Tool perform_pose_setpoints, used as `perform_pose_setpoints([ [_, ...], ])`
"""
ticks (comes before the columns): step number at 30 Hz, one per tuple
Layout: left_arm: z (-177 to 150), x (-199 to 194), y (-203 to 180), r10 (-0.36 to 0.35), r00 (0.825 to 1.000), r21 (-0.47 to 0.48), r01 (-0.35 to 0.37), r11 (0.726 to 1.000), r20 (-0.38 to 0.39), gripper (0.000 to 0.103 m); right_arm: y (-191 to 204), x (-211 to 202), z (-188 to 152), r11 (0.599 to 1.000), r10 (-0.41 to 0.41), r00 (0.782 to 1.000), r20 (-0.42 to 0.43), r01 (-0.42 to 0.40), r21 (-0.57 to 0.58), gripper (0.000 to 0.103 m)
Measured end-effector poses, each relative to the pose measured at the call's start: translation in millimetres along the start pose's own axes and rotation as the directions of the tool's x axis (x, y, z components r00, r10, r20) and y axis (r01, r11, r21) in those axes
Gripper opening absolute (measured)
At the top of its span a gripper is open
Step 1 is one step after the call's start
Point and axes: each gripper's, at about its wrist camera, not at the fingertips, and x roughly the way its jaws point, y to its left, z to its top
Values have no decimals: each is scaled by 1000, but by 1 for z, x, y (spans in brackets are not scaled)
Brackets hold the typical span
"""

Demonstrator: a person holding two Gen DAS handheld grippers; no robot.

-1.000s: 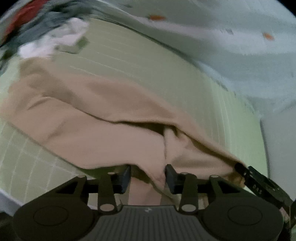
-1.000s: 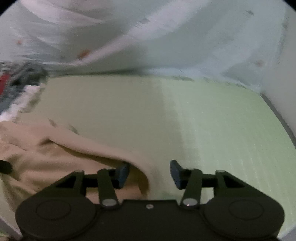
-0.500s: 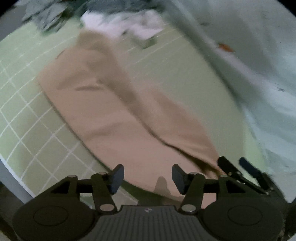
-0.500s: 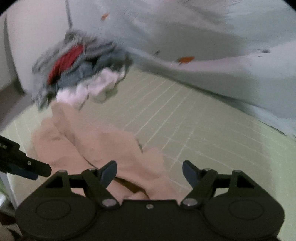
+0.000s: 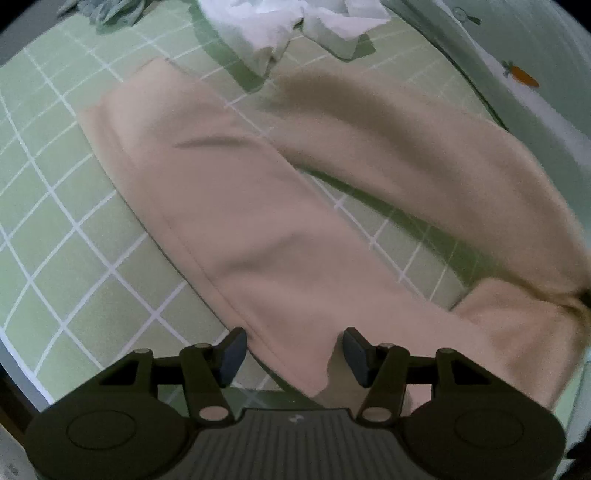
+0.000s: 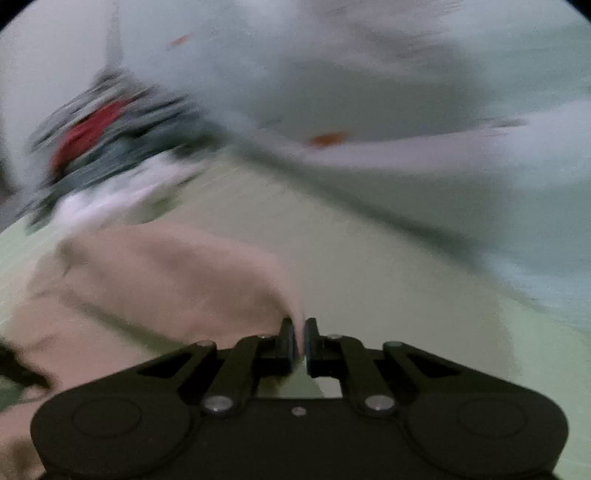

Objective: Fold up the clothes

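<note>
A beige garment [image 5: 258, 221] lies on the green checked bed sheet [image 5: 55, 221], one long part flat and another part [image 5: 424, 155] raised to the right of it. My left gripper [image 5: 293, 349] points down at the flat part's near end, open, the cloth's edge between its fingers, the pads clear of it. The right wrist view is blurred. There my right gripper [image 6: 299, 332] is shut on a pinch of the beige garment [image 6: 177, 269], which stretches away to the left from its fingers.
White clothes [image 5: 288, 22] lie crumpled just beyond the garment. A heap of grey, red and white clothes [image 6: 99, 147] sits at the far left. A pale quilt with carrot prints [image 5: 517, 74] borders the sheet on the far side. Bare sheet [image 6: 369, 277] spreads right.
The right gripper was open over the garment and has closed on its edge while sweeping sideways. The left gripper widened, let the cloth go and sank toward the garment, which now lies more spread out.
</note>
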Motion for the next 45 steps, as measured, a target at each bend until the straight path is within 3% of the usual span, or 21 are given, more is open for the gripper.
perform_pose_setpoints([
  [3, 1, 4, -12, 27, 1000, 20, -27, 999, 0, 58, -64, -19, -13, 971, -213, 977, 11, 211, 112, 6],
  [5, 6, 8, -16, 44, 999, 38, -44, 998, -5, 58, -103, -24, -32, 924, -313, 948, -57, 318, 212, 7],
  [8, 8, 14, -25, 66, 998, 66, -65, 996, -8, 58, -150, -31, -70, 828, -391, 895, -214, 444, 343, 14],
  [11, 11, 18, -32, 67, 998, 69, -66, 995, -11, 58, -164, -38, -105, 757, -382, 862, -333, 498, 422, 33],
  [13, 12, 18, -32, 52, 999, 63, -51, 997, -12, 58, -163, -45, -119, 715, -362, 862, -356, 502, 487, 47],
  [16, 14, 16, -39, 10, 1000, 71, -10, 997, -2, 60, -167, -59, -132, 640, -291, 901, -323, 434, 634, 48],
  [18, 14, 11, -50, -29, 999, 118, 27, 993, 18, 60, -161, -65, -131, 603, -290, 909, -298, 415, 681, 53],
  [19, 14, 8, -58, -50, 998, 151, 45, 987, 28, 61, -155, -65, -127, 603, -305, 910, -282, 413, 682, 61],
  [20, 15, 5, -68, -71, 997, 194, 63, 979, 35, 65, -151, -65, -122, 626, -317, 915, -249, 399, 670, 67],
  [21, 16, 2, -77, -91, 995, 237, 78, 968, 42, 69, -147, -66, -116, 653, -327, 921, -213, 383, 653, 80],
  [22, 18, 1, -88, -109, 993, 283, 91, 955, 48, 72, -139, -66, -109, 683, -336, 924, -182, 372, 629, 85],
  [26, 22, 4, -135, -154, 987, 459, 115, 881, 49, 79, -113, -48, -81, 809, -308, 944, -115, 324, 491, 87],
  [29, 20, 4, -167, -170, 985, 571, 126, 811, 25, 81, -103, -11, -67, 889, -241, 959, -147, 279, 363, 87],
  [31, 27, 16, -197, -155, 988, 651, 114, 750, 5, 82, -101, 14, -61, 924, -194, 966, -168, 238, 300, 87],
  [35, 29, 50, -252, -104, 993, 813, 9, 583, 63, 82, -93, 54, -54, 967, -80, 973, -215, 128, 222, 87],
  [38, 16, 72, -270, -91, 995, 883, 2, 469, 45, 83, -90, 84, -50, 982, -43, 966, -254, 88, 168, 86],
  [41, 12, 97, -288, -82, 997, 888, 39, 458, -1, 83, -93, 101, -51, 980, -58, 950, -307, 113, 165, 71],
  [45, 11, 119, -288, -76, 997, 842, 69, 535, -33, 81, -112, 105, -58, 949, -55, 950, -308, 145, 279, 25],
])
